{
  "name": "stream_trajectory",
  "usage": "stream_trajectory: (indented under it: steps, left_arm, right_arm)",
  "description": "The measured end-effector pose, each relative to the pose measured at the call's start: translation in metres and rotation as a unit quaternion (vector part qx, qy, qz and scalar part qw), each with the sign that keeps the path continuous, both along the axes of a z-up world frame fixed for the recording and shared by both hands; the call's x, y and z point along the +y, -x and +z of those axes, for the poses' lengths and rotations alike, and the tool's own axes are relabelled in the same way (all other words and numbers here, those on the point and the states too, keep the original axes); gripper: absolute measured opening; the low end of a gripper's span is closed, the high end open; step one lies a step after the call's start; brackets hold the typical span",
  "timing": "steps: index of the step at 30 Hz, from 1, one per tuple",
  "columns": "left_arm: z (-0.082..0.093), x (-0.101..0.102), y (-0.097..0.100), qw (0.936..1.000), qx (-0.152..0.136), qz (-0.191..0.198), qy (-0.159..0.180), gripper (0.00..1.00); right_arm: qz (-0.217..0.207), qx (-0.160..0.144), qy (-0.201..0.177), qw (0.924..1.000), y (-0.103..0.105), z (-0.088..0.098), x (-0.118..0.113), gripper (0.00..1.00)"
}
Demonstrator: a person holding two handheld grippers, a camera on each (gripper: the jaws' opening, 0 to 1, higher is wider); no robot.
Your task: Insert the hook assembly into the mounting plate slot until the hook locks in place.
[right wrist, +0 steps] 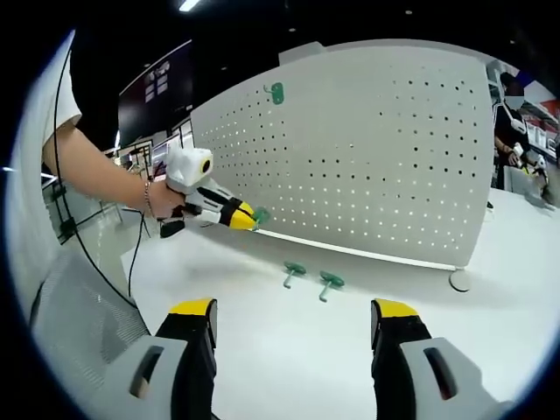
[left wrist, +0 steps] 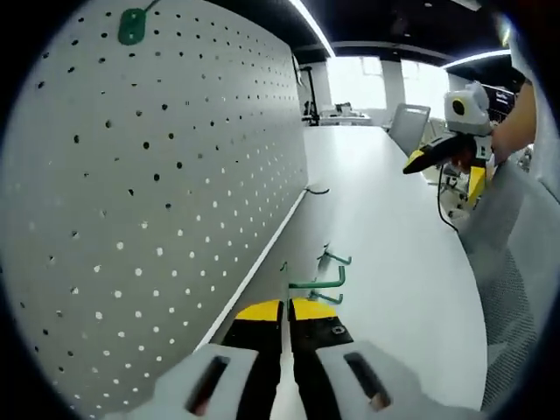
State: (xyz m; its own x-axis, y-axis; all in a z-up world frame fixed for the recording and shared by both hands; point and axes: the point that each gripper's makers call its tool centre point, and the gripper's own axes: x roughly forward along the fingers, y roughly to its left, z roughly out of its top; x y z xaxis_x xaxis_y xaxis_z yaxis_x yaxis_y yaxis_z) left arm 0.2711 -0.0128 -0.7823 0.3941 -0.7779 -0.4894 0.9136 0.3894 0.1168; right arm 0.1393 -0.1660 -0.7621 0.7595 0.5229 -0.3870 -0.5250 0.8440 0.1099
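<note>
Green hook sits pinched between the left gripper's closed fingers, near the pegboard's lower edge. Two more hooks lie on the white bench with open room around them. Right gripper fingers are spread wide over bare bench.

left gripper view: along pegboard, close | right gripper view: facing it, farther | shared: pegboard, table

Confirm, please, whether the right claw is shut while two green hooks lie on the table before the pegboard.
No: the right gripper view shows the right claw open, jaws wide apart; two green hooks do lie on the table before the pegboard.
</note>
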Motion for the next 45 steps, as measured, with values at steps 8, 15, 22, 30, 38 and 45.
stream_trajectory:
  steps: [8,15,22,30,38,45]
  left_arm:
    - [0.022,0.002,0.007,0.9982,0.003,0.027,0.053,0.02]
    - [0.045,0.006,0.011,0.9947,-0.007,0.046,0.092,0.02]
    - [0.066,0.006,0.017,0.9908,-0.017,0.061,0.120,0.02]
    - [0.093,0.002,0.027,0.9838,-0.034,0.076,0.158,0.03]
    - [0.116,0.001,0.035,0.9762,-0.042,0.091,0.192,0.03]
    - [0.125,0.002,0.040,0.9714,-0.048,0.105,0.208,0.03]
  right_arm:
    - [0.003,-0.001,0.001,1.0000,0.000,0.000,0.001,0.69]
    - [0.003,-0.003,0.000,1.0000,0.000,0.001,0.002,0.69]
    - [0.004,-0.003,-0.001,1.0000,0.001,0.001,0.001,0.69]
    - [0.006,-0.003,-0.001,1.0000,0.001,0.002,0.002,0.69]
    - [0.004,-0.003,-0.003,1.0000,0.000,0.002,0.002,0.69]
    - [0.003,-0.003,-0.002,1.0000,0.000,0.002,0.001,0.69]
